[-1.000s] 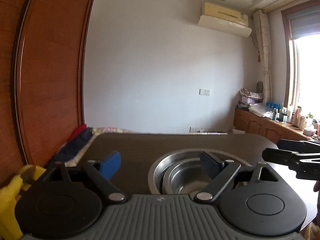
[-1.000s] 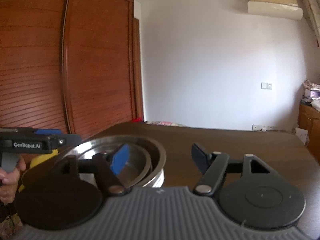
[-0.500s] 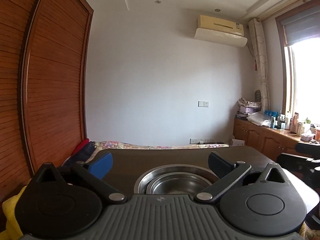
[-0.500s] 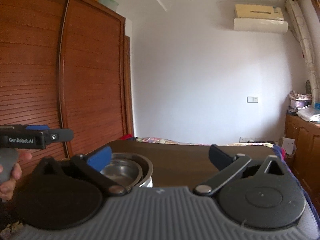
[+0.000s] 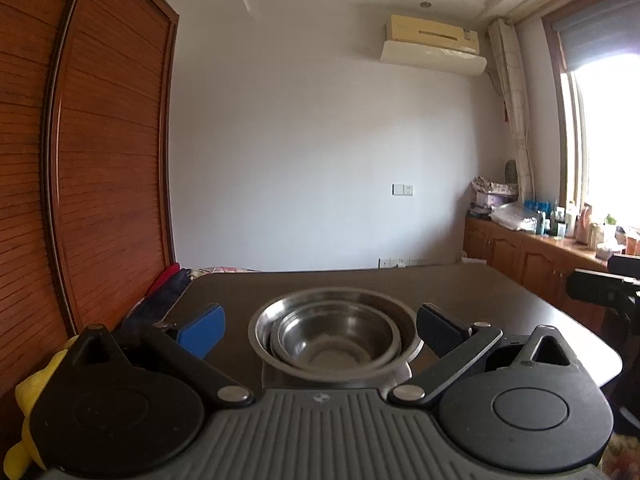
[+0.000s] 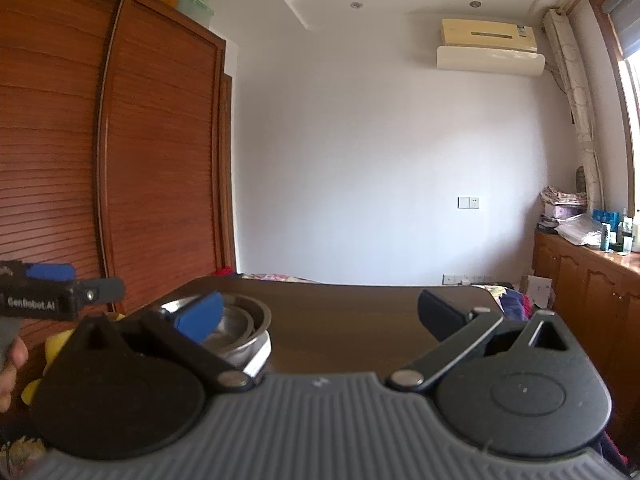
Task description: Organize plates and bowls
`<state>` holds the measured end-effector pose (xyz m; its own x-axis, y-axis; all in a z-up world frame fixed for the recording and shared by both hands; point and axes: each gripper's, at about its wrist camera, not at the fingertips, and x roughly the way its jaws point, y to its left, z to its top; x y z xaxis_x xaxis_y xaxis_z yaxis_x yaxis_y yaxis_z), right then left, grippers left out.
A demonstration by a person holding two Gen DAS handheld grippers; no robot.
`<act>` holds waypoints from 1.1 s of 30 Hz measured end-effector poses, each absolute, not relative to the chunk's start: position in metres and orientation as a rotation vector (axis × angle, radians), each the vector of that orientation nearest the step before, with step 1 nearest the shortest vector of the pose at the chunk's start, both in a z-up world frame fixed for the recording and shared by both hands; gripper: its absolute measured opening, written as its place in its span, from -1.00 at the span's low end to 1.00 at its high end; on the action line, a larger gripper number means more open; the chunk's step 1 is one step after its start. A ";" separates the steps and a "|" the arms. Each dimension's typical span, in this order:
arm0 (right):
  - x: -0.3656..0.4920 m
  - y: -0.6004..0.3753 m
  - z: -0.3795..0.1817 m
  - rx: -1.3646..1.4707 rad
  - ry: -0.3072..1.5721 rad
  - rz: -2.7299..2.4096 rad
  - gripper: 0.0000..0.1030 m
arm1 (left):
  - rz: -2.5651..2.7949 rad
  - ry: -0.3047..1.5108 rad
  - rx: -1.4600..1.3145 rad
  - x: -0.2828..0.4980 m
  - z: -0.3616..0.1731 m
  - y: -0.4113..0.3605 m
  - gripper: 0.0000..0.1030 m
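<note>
At the bottom of both frames, the left tongs (image 5: 318, 326) and the right tongs (image 6: 320, 314) were spread wide and held nothing. A second before, the left tongs sat low and close over the bowls. Now both had lifted up and pulled back.

In the lower middle of the left frame, the small bowl (image 5: 334, 338) sat inside the big bowl (image 5: 336, 312) on the dark worktop (image 5: 500, 292). In the right frame the bowls were at the lower left, partly behind a blue pad. So the stacking looked done.

Farther back, at the left edge, stood the wooden wardrobe (image 5: 100, 168). No plates showed in either frame.
</note>
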<state>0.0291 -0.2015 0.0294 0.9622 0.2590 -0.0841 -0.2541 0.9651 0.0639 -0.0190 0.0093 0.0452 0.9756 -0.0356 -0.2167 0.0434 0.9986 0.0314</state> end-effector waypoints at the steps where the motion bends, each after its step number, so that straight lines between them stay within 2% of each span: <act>1: 0.028 -0.201 0.028 0.054 0.096 0.254 1.00 | -0.045 0.220 0.039 -0.020 0.044 0.008 1.00; 33: 0.019 -0.210 0.003 0.047 0.128 0.125 1.00 | -0.034 0.243 0.088 -0.029 0.022 -0.005 1.00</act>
